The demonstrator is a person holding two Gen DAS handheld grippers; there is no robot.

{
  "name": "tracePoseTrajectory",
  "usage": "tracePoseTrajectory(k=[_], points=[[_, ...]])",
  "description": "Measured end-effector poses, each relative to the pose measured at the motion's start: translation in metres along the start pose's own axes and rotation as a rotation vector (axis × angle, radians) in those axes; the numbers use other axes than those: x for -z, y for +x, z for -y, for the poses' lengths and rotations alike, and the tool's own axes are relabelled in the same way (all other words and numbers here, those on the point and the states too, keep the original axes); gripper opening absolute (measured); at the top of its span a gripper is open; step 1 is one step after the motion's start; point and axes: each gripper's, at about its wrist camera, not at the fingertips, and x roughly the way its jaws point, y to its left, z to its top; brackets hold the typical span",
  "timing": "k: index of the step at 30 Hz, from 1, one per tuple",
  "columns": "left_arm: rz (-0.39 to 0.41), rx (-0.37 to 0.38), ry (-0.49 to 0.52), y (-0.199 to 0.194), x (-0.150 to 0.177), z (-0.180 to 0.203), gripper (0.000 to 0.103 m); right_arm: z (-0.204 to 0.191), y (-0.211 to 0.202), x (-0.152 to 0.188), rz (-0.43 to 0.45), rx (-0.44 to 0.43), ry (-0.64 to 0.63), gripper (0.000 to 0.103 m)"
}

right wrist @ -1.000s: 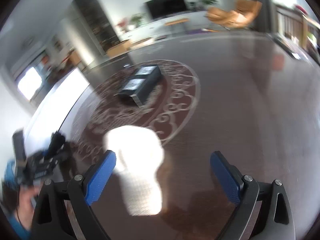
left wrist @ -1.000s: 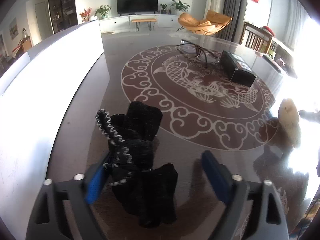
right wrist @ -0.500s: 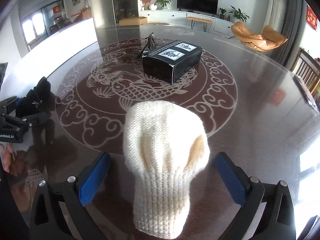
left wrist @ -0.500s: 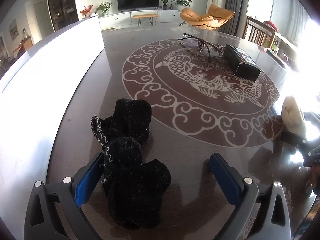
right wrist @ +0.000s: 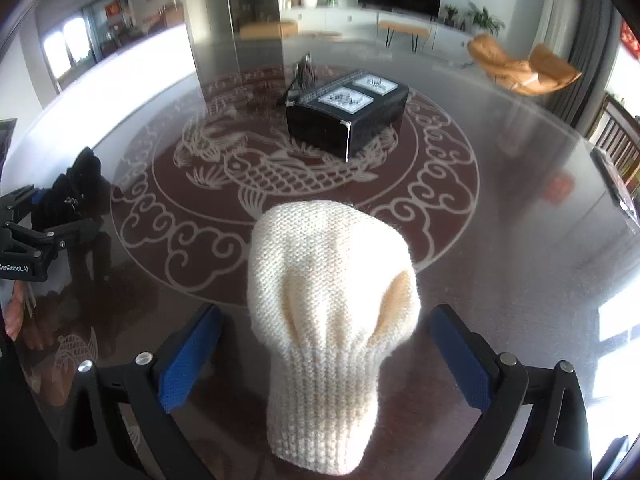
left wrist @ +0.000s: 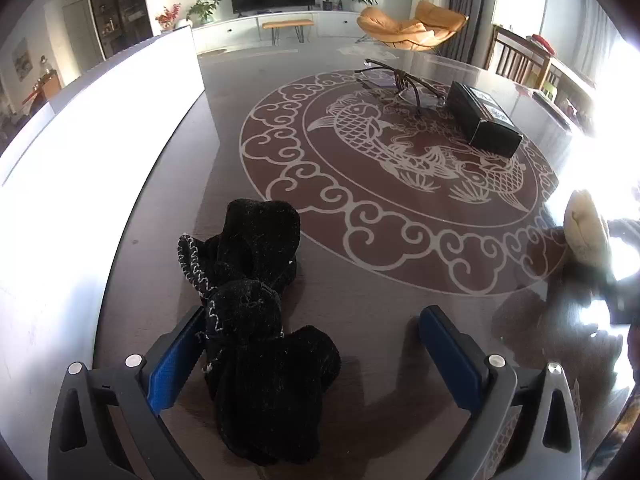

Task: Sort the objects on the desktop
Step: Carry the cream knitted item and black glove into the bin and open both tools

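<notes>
A black knitted item with white stitching (left wrist: 256, 320) lies crumpled on the glass table. My left gripper (left wrist: 310, 320) straddles it, its left pad (left wrist: 176, 356) right beside the fabric and its right pad well clear. Its jaws stand wide and are closing slightly. A cream knitted item (right wrist: 332, 304) lies between the fingers of my right gripper (right wrist: 326, 312). Those jaws are closing, with a gap still on both sides of the wool. The cream item (left wrist: 584, 228) also shows at the right edge of the left wrist view.
A black box with white labels (right wrist: 348, 116) sits on the round table's fish pattern (right wrist: 280, 176), with a pair of glasses (left wrist: 404, 84) behind it. A white partition (left wrist: 100, 140) borders the table on the left. A hand (right wrist: 14, 312) shows at the left edge.
The right wrist view swung from a blurred, tilted look to sit centred over the cream item, and its jaws have narrowed around it. The left jaws widened a little around the black item.
</notes>
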Motion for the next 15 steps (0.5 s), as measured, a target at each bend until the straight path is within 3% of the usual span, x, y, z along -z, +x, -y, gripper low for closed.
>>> tracePoseTrajectory(k=[1, 2, 5, 10, 15], points=[[0.031, -0.002, -0.003, -0.006, 0.002, -0.001, 0.063, 0.001, -0.010, 0.000, 0.024, 0.012, 0.019, 0.042], [0.061, 0.007, -0.007, -0.013, 0.005, -0.003, 0.032, 0.001, -0.013, 0.001, 0.017, 0.011, 0.024, 0.042], [0.061, 0.138, -0.081, -0.029, 0.016, -0.017, 0.032, 0.000, -0.027, 0.008, 0.018, -0.005, 0.030, 0.042], [0.165, 0.152, -0.106, -0.090, 0.031, -0.026, 0.032, -0.013, -0.047, 0.026, 0.010, -0.060, 0.022, 0.042], [0.264, 0.154, -0.190, -0.153, 0.026, -0.064, 0.032, -0.053, -0.062, -0.005, 0.062, -0.119, -0.043, 0.042]])
